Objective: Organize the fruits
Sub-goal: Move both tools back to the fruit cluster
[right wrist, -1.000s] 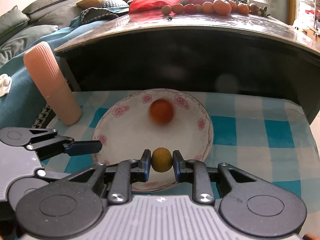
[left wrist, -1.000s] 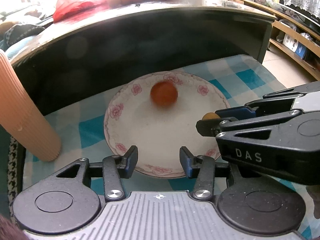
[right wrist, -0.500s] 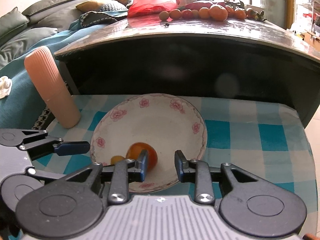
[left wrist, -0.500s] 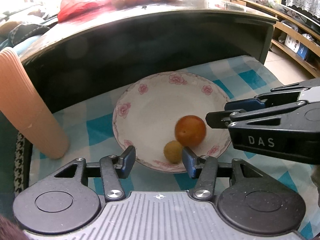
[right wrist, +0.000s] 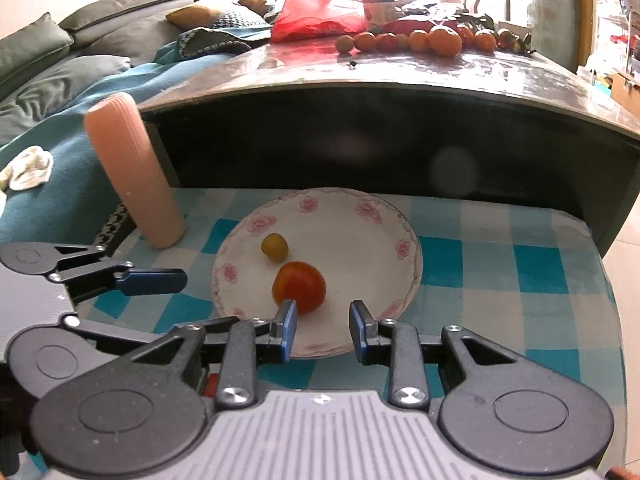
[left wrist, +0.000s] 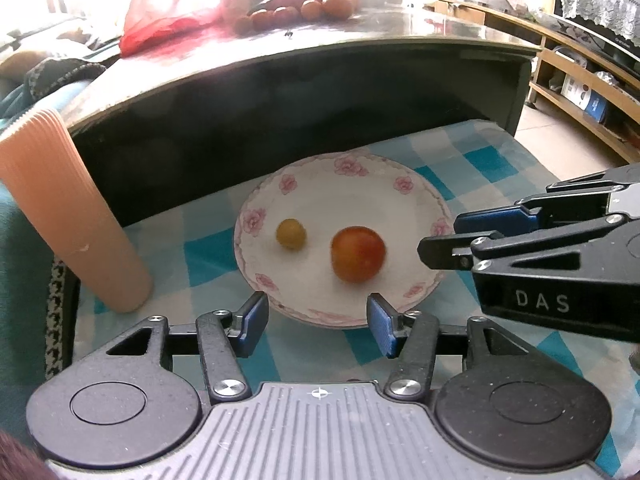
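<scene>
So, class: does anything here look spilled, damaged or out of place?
Nothing stands out. The orange fruit and small yellow fruit sit apart on the intact floral plate; both grippers' jaws are open and empty.

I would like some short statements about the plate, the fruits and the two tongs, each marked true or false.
1. Two fruits lie on the flowered plate: a small yellow-green fruit and a larger orange-red fruit. True.
2. The right tongs grip the small yellow-green fruit. False: they are open and empty, and the fruit lies on the plate.
3. The left tongs are open and hold nothing. True.
4. The pink ribbed cylinder stands on the plate. False: it stands beside the plate, on the checked cloth.
5. The dark table behind is bare. False: a row of orange fruits and a red bag lie on it.
</scene>
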Demonstrator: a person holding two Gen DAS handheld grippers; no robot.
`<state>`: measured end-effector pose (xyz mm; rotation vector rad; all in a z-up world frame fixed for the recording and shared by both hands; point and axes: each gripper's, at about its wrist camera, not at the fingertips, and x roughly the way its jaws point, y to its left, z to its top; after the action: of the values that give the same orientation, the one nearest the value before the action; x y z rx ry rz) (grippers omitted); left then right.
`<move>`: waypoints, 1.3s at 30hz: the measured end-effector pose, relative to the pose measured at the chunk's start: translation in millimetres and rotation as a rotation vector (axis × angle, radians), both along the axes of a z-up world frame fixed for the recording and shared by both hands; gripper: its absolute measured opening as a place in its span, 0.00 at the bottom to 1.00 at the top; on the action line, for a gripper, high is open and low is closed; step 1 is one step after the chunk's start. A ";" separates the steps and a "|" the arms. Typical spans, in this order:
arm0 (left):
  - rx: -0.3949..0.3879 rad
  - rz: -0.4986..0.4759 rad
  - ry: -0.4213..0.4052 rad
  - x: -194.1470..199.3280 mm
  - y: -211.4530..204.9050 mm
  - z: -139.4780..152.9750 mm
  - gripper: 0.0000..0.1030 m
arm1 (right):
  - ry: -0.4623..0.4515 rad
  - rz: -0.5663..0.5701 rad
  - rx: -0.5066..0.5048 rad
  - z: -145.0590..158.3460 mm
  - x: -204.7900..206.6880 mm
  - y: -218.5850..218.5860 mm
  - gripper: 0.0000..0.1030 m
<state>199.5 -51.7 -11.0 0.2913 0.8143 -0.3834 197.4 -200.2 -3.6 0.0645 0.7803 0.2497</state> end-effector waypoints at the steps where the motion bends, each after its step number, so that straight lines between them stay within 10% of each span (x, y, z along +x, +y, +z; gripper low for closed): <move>1: -0.002 0.000 -0.003 -2.6 1.3 1.4 0.61 | -0.002 0.003 0.001 1.6 -2.6 0.4 0.43; 39: 0.071 -0.010 0.127 -91.8 53.6 -18.7 0.70 | 0.159 0.199 -0.093 -51.9 -82.9 41.1 0.44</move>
<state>107.7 1.8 -29.8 0.3403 0.9526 -0.3856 114.6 -159.2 -55.4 -0.0822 0.9564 0.4003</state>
